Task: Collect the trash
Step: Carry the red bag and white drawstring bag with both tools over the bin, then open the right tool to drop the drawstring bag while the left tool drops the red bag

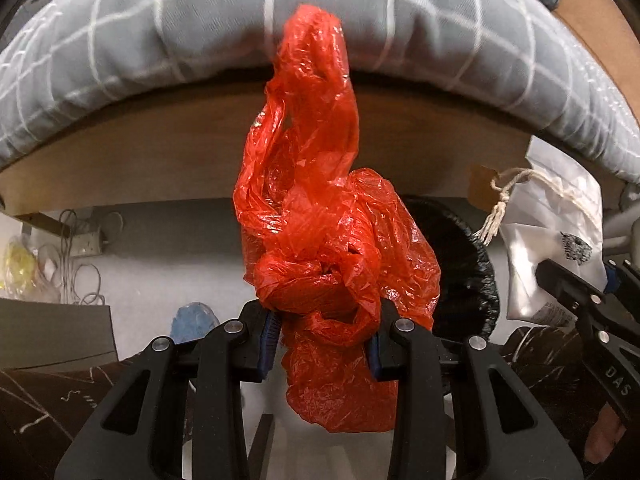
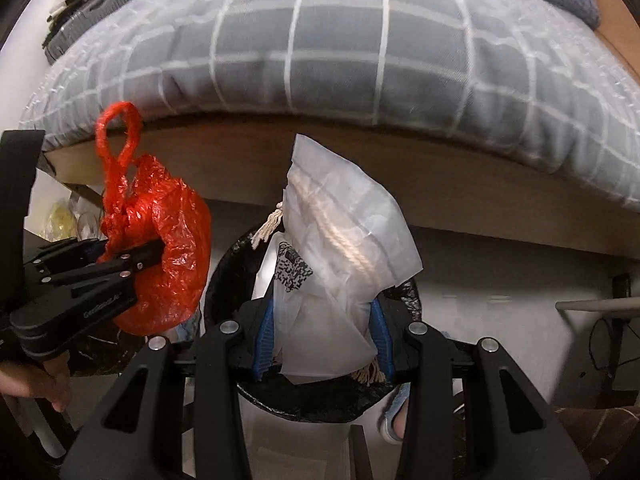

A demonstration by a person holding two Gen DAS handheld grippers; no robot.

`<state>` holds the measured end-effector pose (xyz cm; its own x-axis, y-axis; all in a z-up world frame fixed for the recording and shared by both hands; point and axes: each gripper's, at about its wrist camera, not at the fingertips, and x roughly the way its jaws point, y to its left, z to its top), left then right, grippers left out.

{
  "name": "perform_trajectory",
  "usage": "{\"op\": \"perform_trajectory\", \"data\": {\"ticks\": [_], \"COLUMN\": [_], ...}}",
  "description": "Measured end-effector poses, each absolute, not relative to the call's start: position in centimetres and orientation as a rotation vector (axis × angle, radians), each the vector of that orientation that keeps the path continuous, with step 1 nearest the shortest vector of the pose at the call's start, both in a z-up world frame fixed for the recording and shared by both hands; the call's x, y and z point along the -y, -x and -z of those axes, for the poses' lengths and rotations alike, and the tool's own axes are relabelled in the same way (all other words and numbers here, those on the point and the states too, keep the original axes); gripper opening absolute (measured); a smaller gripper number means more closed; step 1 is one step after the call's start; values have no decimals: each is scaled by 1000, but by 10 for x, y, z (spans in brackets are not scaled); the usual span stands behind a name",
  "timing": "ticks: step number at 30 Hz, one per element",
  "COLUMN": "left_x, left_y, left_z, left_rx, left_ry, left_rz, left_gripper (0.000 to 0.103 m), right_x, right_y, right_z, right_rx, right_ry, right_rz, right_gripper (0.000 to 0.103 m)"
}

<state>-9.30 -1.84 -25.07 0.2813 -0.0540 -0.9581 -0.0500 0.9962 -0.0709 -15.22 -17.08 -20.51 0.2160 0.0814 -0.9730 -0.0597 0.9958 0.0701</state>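
ahead of both my grippers and above them runs the bed [image 2: 340,60] with its grey checked cover, its wooden side rail [image 1: 160,160] just under the mattress edge. that rail is the hard edge to mind: it stands close beyond the bin, so i judge there is little room forward and the open room is downward.

below my right gripper [image 2: 322,344] sits the round bin with a black liner [image 2: 312,404], its mouth directly under the fingers. from my left gripper [image 1: 324,336] the same bin [image 1: 468,264] lies ahead and to the right, so that side is off the opening.

my left gripper pinches a crumpled red plastic bag [image 1: 320,240] between its blue pads, the bag rising in front of the fingers and hanging a little under them. my right gripper is clamped on a frosted white pouch [image 2: 340,232] with a rope drawstring and a printed code, standing up out of the jaws.

i judge this as the drop step: both pieces are gathered and carried to the bin. next, the right should spread and let the pouch fall, then the left should shift right over the rim before releasing, since light film may drift and miss.
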Motion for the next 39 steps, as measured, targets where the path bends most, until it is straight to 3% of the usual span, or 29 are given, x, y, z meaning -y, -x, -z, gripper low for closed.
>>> {"op": "perform_trajectory", "data": {"ticks": [6, 19, 22, 26, 30, 39], "left_x": [22, 14, 13, 17, 20, 43], "left_y": [84, 79, 80, 77, 74, 75], "left_z": [267, 257, 256, 258, 257, 254], "left_rx": [-1303, -1304, -1310, -1335, -1348, -1335], "left_ry": [99, 141, 136, 102, 109, 91], "left_rz": [-25, -83, -82, -79, -61, -7], "left_gripper": [33, 33, 33, 33, 33, 33], "right_x": [165, 149, 147, 149, 158, 190], "right_y": [138, 129, 134, 134, 135, 137], "right_z": [246, 274, 276, 269, 256, 235], "right_rx": [-1433, -1492, -1481, -1461, -1415, -1368], "right_ry": [-15, 20, 31, 33, 37, 3], "right_rz": [-114, -132, -133, -115, -92, -16], "right_gripper": [39, 44, 54, 77, 89, 95]}}
